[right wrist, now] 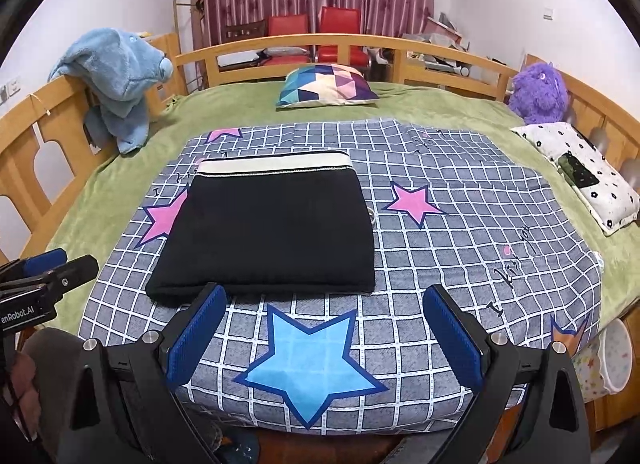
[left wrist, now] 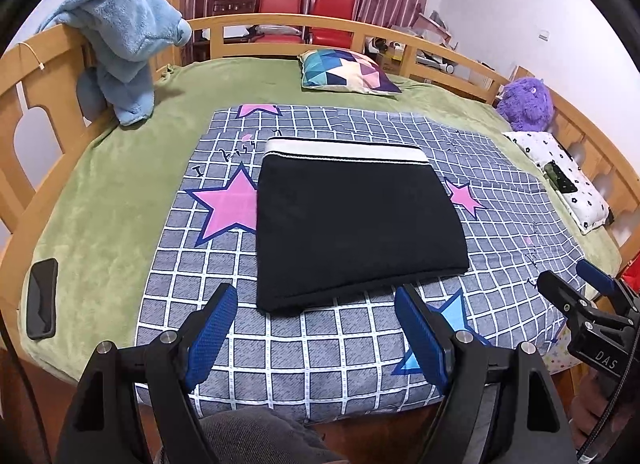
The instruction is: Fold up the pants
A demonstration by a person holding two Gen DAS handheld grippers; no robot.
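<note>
**Black pants lie folded on star-print sheet, both grippers held clear**

On the green blanket's left edge lies a dark rectangular phone [left wrist: 41, 298], its screen too dim to read. A fluffy blue plush garment [left wrist: 124, 40] hangs over the wooden bed rail [left wrist: 280, 18], its lower part bunched so its form is hard to make out. The left gripper [left wrist: 316, 334] hovers short of the near hem, blue-padded fingers [left wrist: 212, 332] spread apart and holding nothing. The black pants with a cream waistband [left wrist: 352, 224] sit folded into a neat rectangle on the grey grid-patterned sheet with pink and blue stars [left wrist: 320, 356], partly covering a pink star; script on the sheet is too distorted to read. A small metal ring shows at the pants' right edge in the right wrist view. Seen from the left camera, the right gripper [left wrist: 576, 282] bears "DAS", the rest cut off; its fingers [right wrist: 452, 340] stand released, nothing between them. The opposite view shows "enRobot.AI", its start hidden. Far right sit a purple furry plush toy [right wrist: 538, 92] and a white pillow with black flowers [right wrist: 580, 172].
</note>
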